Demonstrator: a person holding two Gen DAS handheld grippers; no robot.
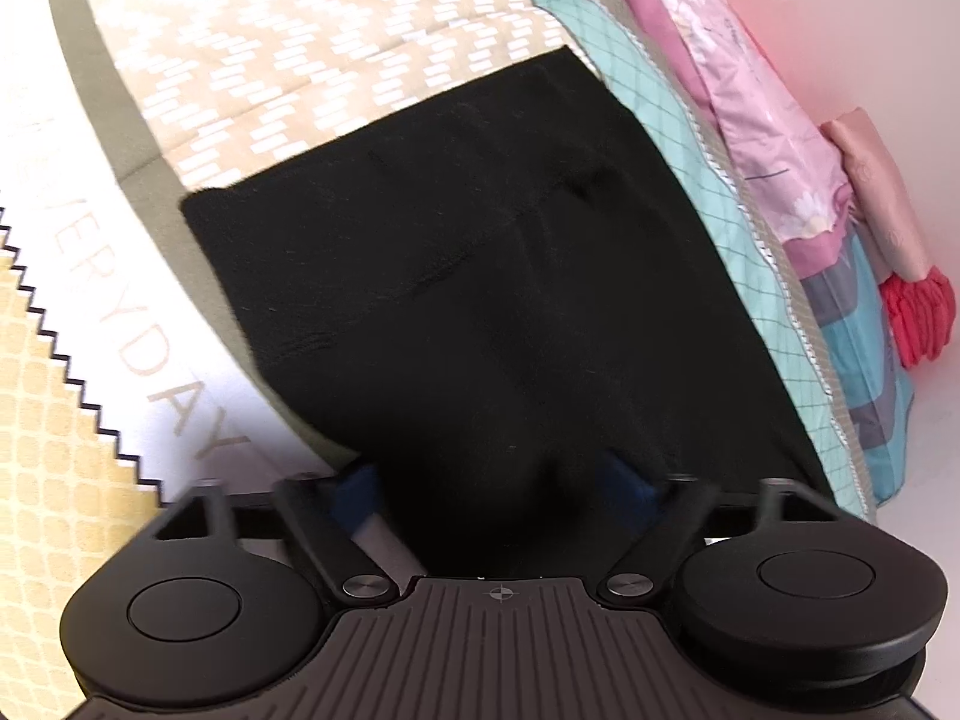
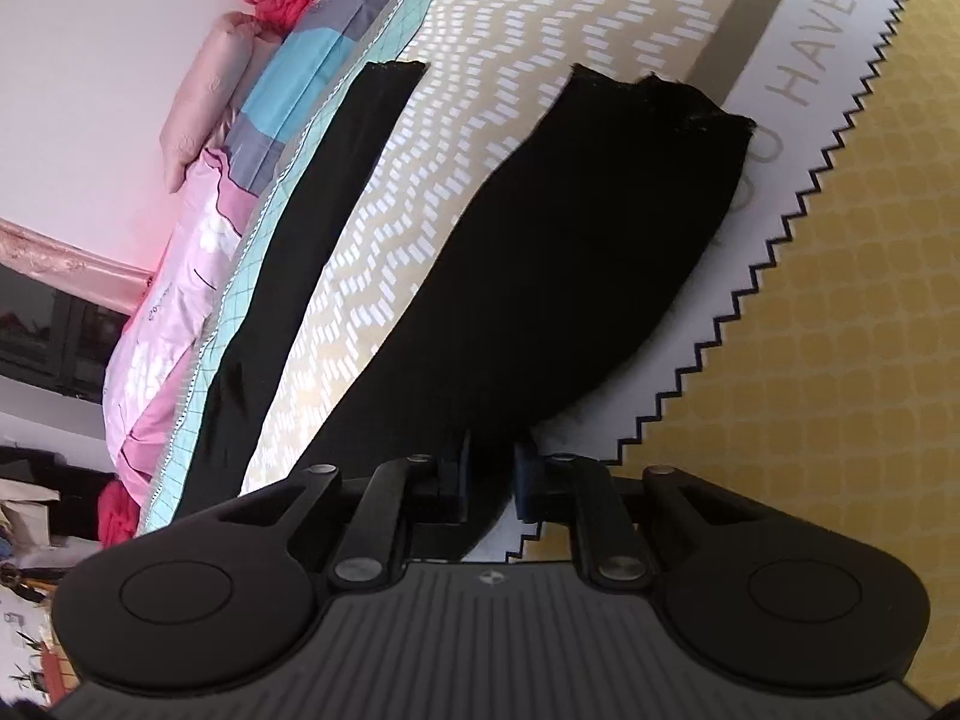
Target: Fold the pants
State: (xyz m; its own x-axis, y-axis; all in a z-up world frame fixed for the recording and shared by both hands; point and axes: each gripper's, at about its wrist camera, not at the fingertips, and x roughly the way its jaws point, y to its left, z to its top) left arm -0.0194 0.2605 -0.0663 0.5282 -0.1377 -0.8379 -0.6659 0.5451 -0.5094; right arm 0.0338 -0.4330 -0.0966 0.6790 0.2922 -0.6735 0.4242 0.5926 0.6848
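Note:
Black pants lie spread on a bed. In the left wrist view the broad upper part runs away from my left gripper. Its blue-padded fingers stand wide apart with black cloth bunched between them, and the pads do not clearly press on it. In the right wrist view the two legs lie apart: the near leg leads straight into my right gripper, the far leg lies along the quilt's edge. The right gripper's fingers are close together and pinch the near leg's cloth.
The bedspread is beige with white dashes, bordered by a white lettered band and a yellow zigzag-edged field. A teal quilt, pink bedding and a red bundle line the far side by the wall.

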